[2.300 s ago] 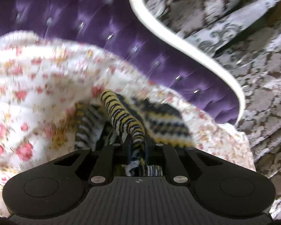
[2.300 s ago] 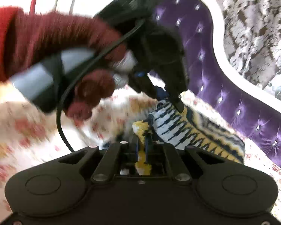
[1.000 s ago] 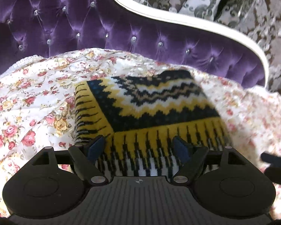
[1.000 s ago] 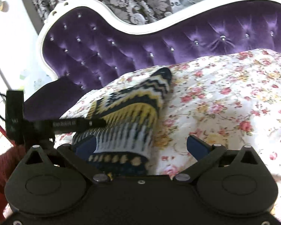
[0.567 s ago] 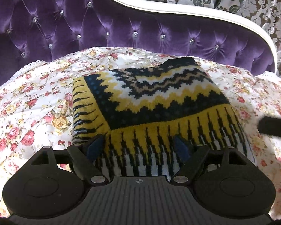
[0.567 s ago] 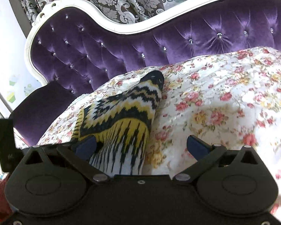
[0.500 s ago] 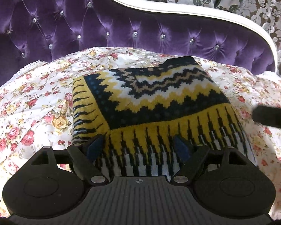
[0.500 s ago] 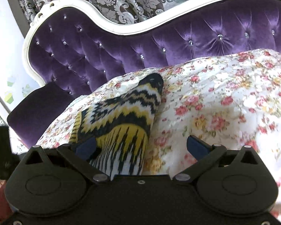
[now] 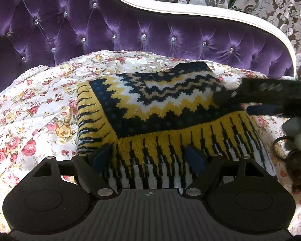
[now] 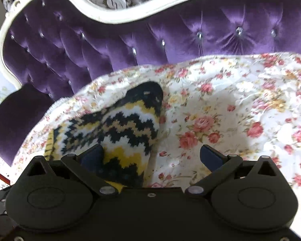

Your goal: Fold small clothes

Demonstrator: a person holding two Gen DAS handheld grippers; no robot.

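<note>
A folded knitted garment (image 9: 160,112) in yellow, black and white zigzag lies flat on the floral cover (image 9: 36,108) of the purple sofa. My left gripper (image 9: 149,158) stands open over its striped near edge, blue pads apart, nothing pinched. In the left wrist view my right gripper's black fingers (image 9: 266,92) reach in from the right over the garment's far right corner. In the right wrist view the right gripper (image 10: 150,154) is open, its left pad over the garment (image 10: 128,128), its right pad over the floral cover (image 10: 220,116).
The tufted purple sofa back (image 9: 130,30) with its white frame (image 9: 190,10) rises just behind the cover. A patterned curtain (image 9: 281,6) hangs beyond. A person's hand in a dark red glove (image 9: 299,172) holds the right gripper at the right edge.
The right gripper has moved in over the garment's right side, and now shows large in the left wrist view. The left gripper has stayed over the near edge, open.
</note>
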